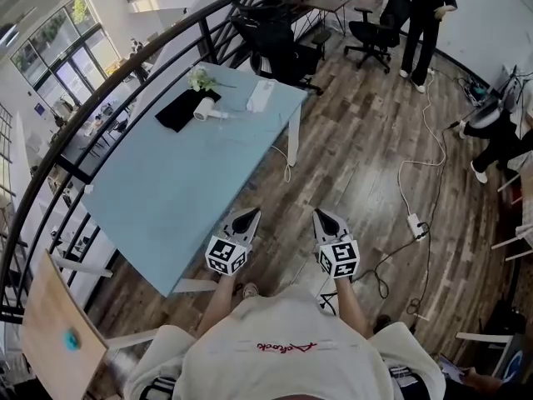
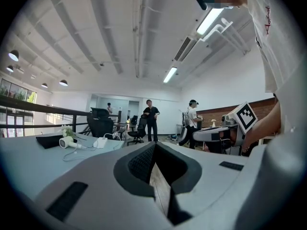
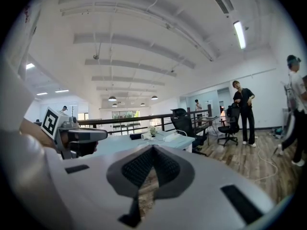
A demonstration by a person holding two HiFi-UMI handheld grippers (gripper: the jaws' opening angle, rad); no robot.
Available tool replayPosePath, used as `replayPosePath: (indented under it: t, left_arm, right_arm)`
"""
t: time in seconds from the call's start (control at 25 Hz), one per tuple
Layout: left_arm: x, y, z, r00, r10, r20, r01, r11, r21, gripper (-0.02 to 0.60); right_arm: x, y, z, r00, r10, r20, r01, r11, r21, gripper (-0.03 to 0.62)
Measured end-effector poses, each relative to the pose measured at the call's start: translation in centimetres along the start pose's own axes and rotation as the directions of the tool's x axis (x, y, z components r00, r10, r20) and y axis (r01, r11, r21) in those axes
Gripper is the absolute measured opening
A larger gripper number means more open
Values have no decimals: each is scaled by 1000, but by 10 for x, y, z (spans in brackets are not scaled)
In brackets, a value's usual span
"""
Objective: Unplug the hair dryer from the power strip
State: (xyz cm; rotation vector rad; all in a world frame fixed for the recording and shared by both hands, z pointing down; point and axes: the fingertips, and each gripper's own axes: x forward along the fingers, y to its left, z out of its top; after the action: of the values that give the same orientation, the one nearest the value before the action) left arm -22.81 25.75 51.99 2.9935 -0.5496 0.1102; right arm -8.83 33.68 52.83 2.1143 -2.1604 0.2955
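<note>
The left tongs (image 1: 247,215) and the right tongs (image 1: 321,216) are both clenched with nothing between them. They are held side by side over the wooden floor (image 1: 366,140), just off the near corner of the pale blue table (image 1: 166,198), and touch nothing. The white hair dryer (image 1: 205,109) lies at the table's far end, partly on a black cloth (image 1: 179,111), with a small bunch of flowers (image 1: 200,79) just behind it. The white power strip (image 1: 261,96) lies near the dryer, toward the far right corner. A thin cord (image 2: 69,152) loops from the dryer toward the strip. It seems to be plugged in, though the plug is too small to make out. Both things lie well apart from the tongs.
</note>
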Motion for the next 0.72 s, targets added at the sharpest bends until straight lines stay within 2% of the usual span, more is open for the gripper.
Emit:
replayPosePath:
  t: [0.32, 0.72]
  left_arm:
    - [20, -22, -6, 1000, 1, -19, -1, 1000, -7, 8]
    - [42, -22, -10, 1000, 11, -20, -11, 1000, -11, 8]
  right_arm:
    - [-4, -20, -4, 999, 30, -15, -30, 1000, 1, 17]
    - [6, -39, -6, 999, 46, -12, -46, 999, -3, 17]
